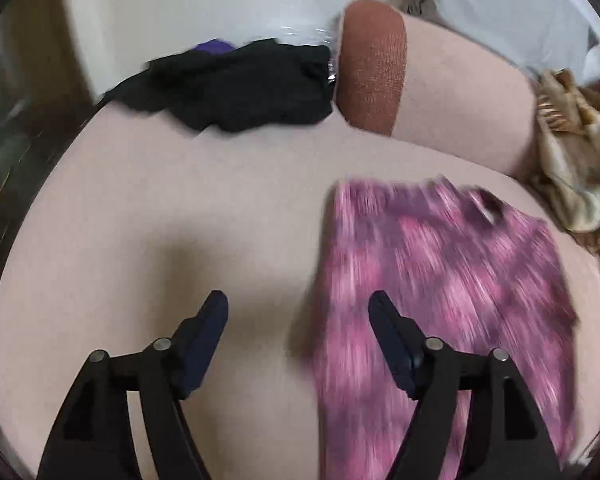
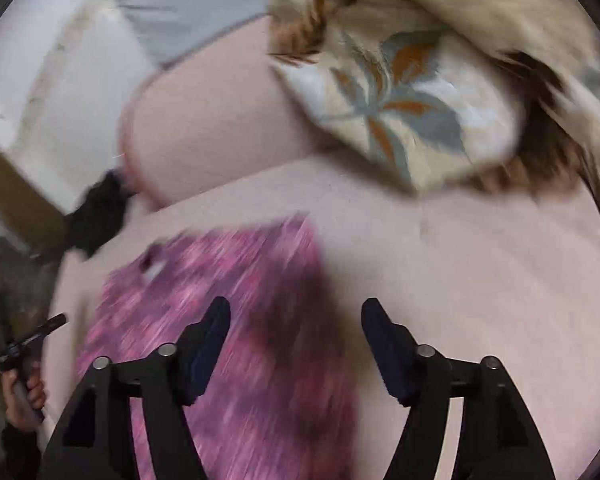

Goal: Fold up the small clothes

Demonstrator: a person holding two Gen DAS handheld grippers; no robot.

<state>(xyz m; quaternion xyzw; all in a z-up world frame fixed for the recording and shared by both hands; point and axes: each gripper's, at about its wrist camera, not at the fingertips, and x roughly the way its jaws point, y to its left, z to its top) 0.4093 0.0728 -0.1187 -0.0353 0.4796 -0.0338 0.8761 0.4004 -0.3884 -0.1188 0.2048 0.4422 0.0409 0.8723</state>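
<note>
Setting: a home, likely a bedroom; work surface is a soft pale-pink sheet (image 1: 180, 208) over bedding; pillow (image 2: 220, 120) in matching pink; leaf-patterned quilt (image 2: 400, 100) bunched at one side; loose black garments (image 1: 240, 88) nearby.

Black tongs (image 1: 298, 304), dark-blue pads (image 1: 208, 332), silver screws.

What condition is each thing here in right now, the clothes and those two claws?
Pink patterned garment: lying spread on the pale bed sheet, held by nothing.
Black garment: crumpled, unfolded.
Brown cloth: lying beside the black garment.
Floral blanket: bunched up.
Left claw: open, empty.
Right claw: open, empty.
</note>
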